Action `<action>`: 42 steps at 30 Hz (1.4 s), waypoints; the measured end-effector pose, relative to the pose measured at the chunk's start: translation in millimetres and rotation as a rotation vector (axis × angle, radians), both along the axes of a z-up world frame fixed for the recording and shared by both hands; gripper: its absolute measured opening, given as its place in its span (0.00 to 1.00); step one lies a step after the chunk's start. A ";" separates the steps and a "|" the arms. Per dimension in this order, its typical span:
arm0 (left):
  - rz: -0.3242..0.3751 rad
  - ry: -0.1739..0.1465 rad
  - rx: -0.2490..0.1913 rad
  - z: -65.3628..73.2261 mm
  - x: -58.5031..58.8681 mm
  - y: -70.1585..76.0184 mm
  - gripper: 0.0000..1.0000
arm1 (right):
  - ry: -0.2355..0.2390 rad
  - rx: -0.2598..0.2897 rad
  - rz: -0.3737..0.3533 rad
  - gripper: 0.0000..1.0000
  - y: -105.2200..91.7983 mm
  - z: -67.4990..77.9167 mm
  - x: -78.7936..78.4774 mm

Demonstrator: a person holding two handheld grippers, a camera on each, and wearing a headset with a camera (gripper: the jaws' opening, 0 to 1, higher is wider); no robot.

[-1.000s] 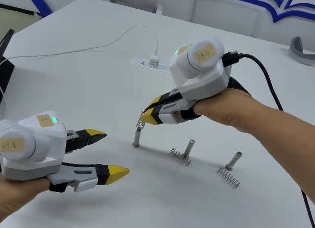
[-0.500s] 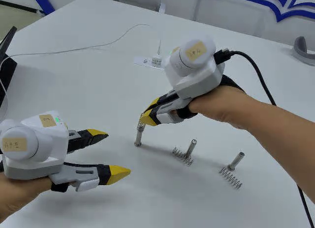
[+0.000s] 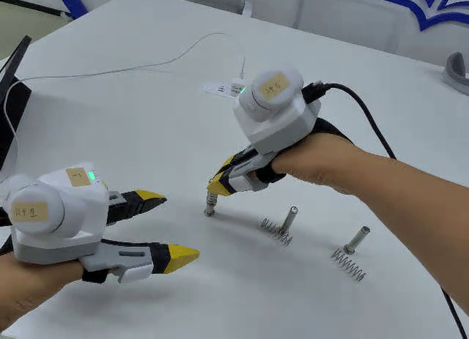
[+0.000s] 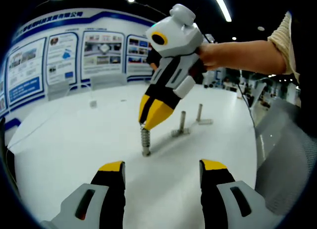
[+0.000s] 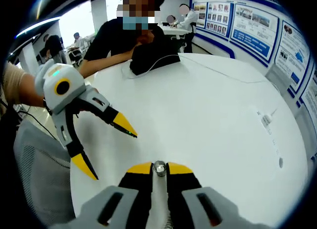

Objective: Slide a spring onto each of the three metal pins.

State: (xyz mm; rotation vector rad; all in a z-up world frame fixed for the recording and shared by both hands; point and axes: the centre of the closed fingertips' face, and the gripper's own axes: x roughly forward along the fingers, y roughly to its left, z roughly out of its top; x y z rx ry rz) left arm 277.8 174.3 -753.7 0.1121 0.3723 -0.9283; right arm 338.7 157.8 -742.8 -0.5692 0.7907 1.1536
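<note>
Spring (image 3: 211, 201) sleeved on the left-hand pin (image 5: 159, 168), right gripper (image 3: 218, 187) nearly closed around the pin's top, tips at the spring's upper end, second spring (image 3: 275, 231) lying against the middle pin (image 3: 290, 219), third spring (image 3: 348, 265) just beside the last pin (image 3: 357, 239), left gripper (image 3: 174, 226) wide open, empty, nearby over the white table (image 3: 110, 119).

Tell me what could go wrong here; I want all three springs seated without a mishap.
The right gripper presses the spring down its pin; let go abruptly, the squeezed spring might pop off. The pin stands on a small base, so sideways pressure could tip it.
</note>
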 end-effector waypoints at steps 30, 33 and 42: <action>-0.006 0.005 0.002 -1.6 0.8 -1.9 0.62 | 0.023 0.011 -0.022 0.14 0.6 -17.3 -2.0; -0.007 0.004 0.002 -1.2 0.8 -2.4 0.62 | 0.020 0.015 -0.025 0.14 0.2 -15.7 -1.3; -0.010 0.000 0.005 0.0 1.7 -3.5 0.62 | 0.009 0.026 -0.023 0.15 -0.5 -9.6 -1.9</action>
